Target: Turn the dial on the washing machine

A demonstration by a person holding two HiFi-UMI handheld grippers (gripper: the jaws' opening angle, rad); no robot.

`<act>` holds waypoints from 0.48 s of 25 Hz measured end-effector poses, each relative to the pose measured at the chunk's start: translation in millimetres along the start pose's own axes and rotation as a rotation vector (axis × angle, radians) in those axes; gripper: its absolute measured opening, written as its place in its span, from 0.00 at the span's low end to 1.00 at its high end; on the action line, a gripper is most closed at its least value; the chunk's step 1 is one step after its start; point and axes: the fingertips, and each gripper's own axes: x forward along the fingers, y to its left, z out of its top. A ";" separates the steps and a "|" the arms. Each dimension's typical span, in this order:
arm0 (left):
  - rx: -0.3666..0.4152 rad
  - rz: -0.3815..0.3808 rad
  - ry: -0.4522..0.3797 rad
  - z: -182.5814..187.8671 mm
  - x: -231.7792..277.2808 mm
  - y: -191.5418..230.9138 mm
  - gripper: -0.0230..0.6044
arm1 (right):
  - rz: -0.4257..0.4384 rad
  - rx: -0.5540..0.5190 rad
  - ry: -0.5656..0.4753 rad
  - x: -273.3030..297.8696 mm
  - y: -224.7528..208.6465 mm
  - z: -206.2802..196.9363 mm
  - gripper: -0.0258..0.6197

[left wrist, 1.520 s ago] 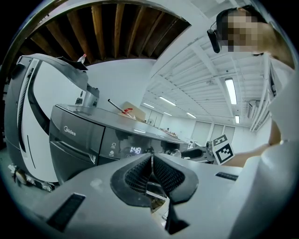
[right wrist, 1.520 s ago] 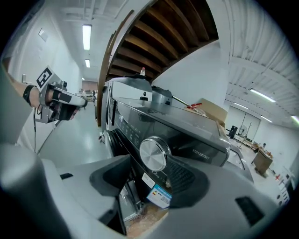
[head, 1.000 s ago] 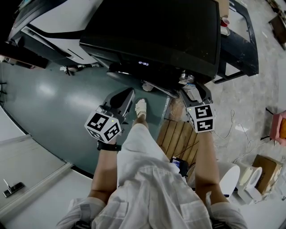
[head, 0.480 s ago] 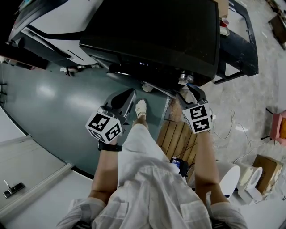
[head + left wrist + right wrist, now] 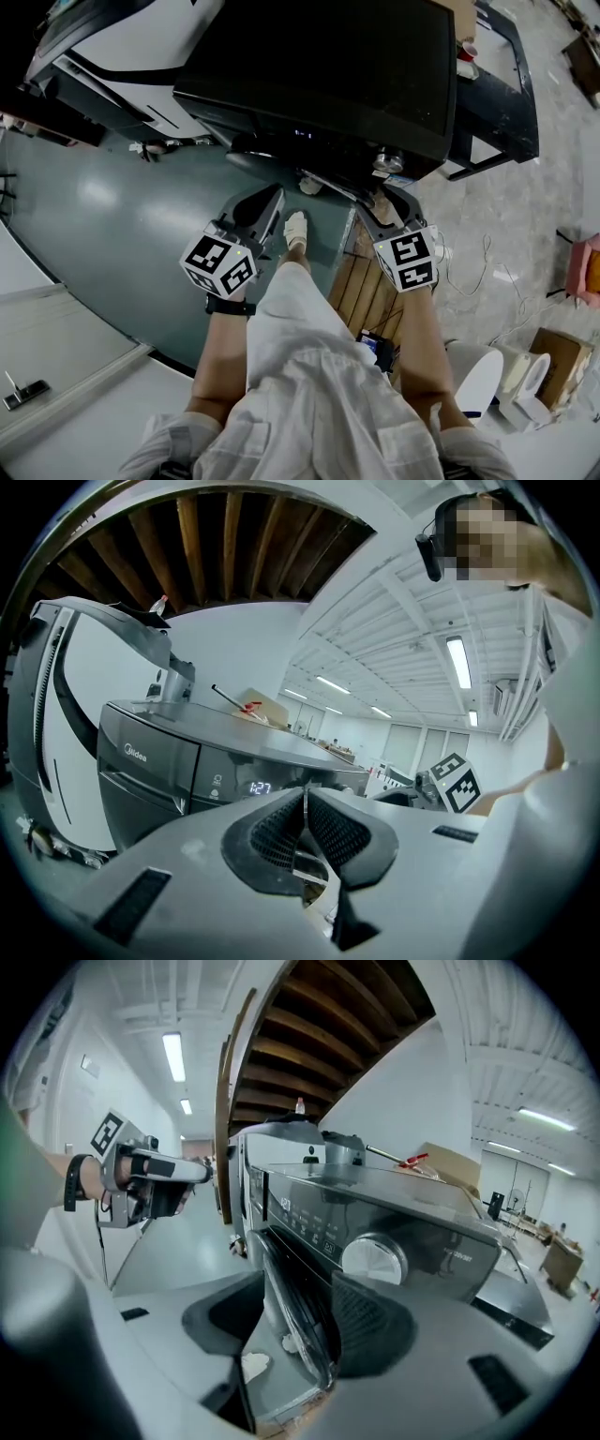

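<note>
— Nearest you on the left, your left tool (image 5: 305, 801) has its ribbed pads pressed together with nothing between them. It hangs low in front of the washing machine (image 5: 328, 75), well apart from the controls.

— And my right one?

— Your right tool (image 5: 300, 1321) is spread wide and empty. Through its gap you see the edge of the glass door (image 5: 298, 1307) just beyond the pads, not clamped.

— Where's the dial?

— Farther on, up and right of that gap. The dial (image 5: 375, 1258) sits toward the right end of the dark control panel (image 5: 309, 1218), a round silver knob standing out from the face.

— How will it handle?

— My guess is that it's rigid and fixed on its shaft, so it won't give or lift, only rotate, probably in clicks with light resistance. The face looks smooth, so expect slip if you pinch shallow.

— Where do I grip?

— Take it on the rim, one pad each side across the full width, with the tool square to the panel. Then roll your wrist about the knob's centre. Don't lever sideways.
</note>
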 end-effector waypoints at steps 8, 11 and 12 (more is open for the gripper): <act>0.044 -0.013 -0.032 19.8 -16.7 -35.3 0.06 | -0.089 0.073 -0.155 -72.0 -11.0 22.5 0.34; 0.064 -0.012 -0.047 27.6 -26.9 -50.8 0.06 | -0.144 0.111 -0.218 -109.2 -19.2 24.4 0.27; 0.071 -0.010 -0.052 30.3 -30.8 -55.9 0.06 | -0.166 0.121 -0.237 -122.2 -22.4 23.8 0.26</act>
